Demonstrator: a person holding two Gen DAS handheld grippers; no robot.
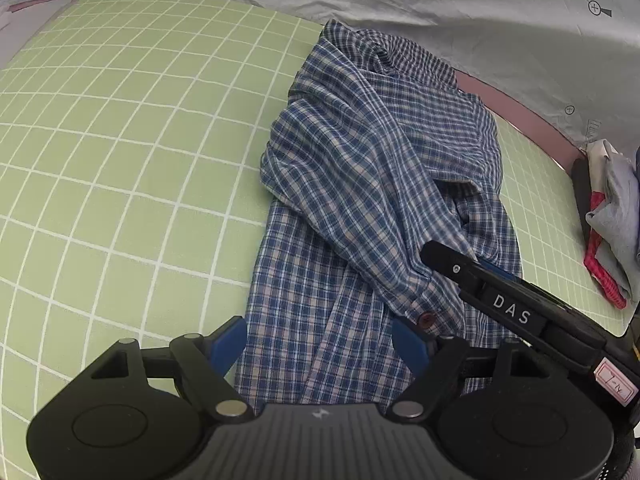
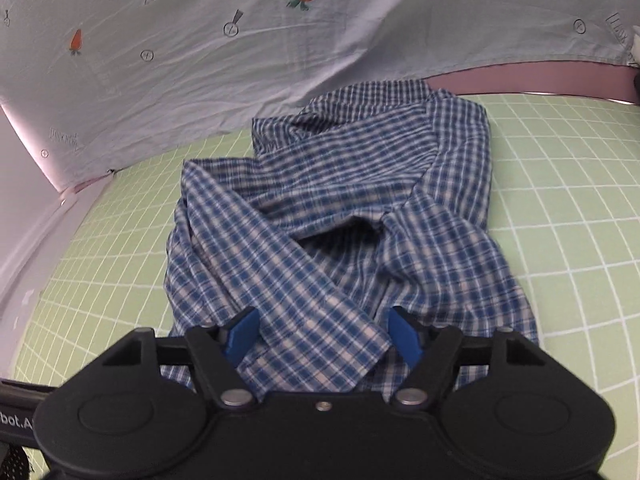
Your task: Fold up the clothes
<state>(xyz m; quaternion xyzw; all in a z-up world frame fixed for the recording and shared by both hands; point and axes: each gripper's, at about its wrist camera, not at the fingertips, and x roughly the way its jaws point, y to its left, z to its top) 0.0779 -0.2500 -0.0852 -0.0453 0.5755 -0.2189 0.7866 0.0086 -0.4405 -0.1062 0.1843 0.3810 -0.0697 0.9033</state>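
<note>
Green grid mat (image 1: pixel 120 140) lies bare left of plaid shirt (image 1: pixel 372 168). Draped sheet (image 2: pixel 240 60) walls the far edge. Clothes pile (image 1: pixel 612 224) blocks the right.

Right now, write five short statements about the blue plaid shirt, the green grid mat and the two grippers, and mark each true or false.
1. The blue plaid cotton shirt lies on the green grid mat. True.
2. The shirt is spread out completely flat. False: it is bunched, with its sleeves crossed over its body.
3. The left gripper has its jaws apart, shirt fabric between them. True.
4. A pale sheet printed with carrots hangs behind the mat. True.
5. The mat is bare apart from the shirt. False: a grey and red pile of clothes sits at its edge.
</note>
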